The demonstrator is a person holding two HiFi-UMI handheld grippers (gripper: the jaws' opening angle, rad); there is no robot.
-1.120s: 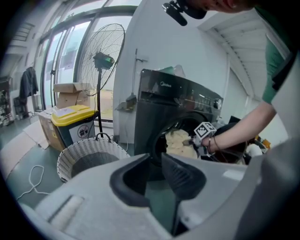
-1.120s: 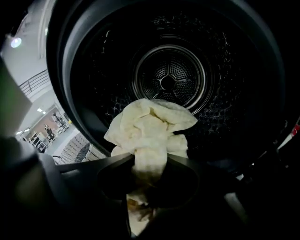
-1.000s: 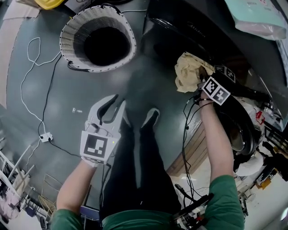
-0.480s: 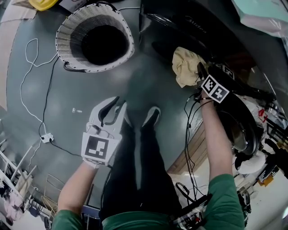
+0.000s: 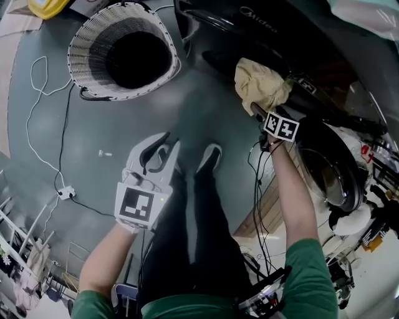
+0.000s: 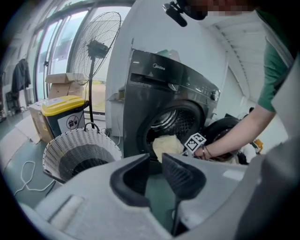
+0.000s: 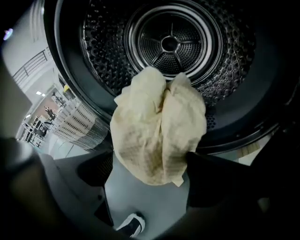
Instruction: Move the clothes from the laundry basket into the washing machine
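Observation:
A pale yellow cloth (image 5: 259,84) hangs at the mouth of the dark washing machine (image 5: 249,12), in front of its steel drum (image 7: 171,42). My right gripper (image 5: 271,103) is just behind the cloth (image 7: 157,126). Its jaws have just been opening and now stand wide, with the cloth loose between them and brushing the right one. The white woven laundry basket (image 5: 81,43) stands on the floor left of the machine, its inside dark. My left gripper (image 5: 169,140) hovers over the floor, shut with nothing in it. Its own view shows the machine (image 6: 173,89), the cloth (image 6: 168,144) and the basket (image 6: 79,140).
The machine's round door (image 5: 330,174) hangs open at the right. White cables (image 5: 37,124) trail across the grey floor. A yellow-lidded bin (image 6: 63,115) and a standing fan (image 6: 96,47) are behind the basket. The person's shoe (image 5: 210,161) is between the grippers.
The right gripper has dropped toward the machine's opening with the cloth, and its jaws have opened off it. The left gripper has hardly shifted.

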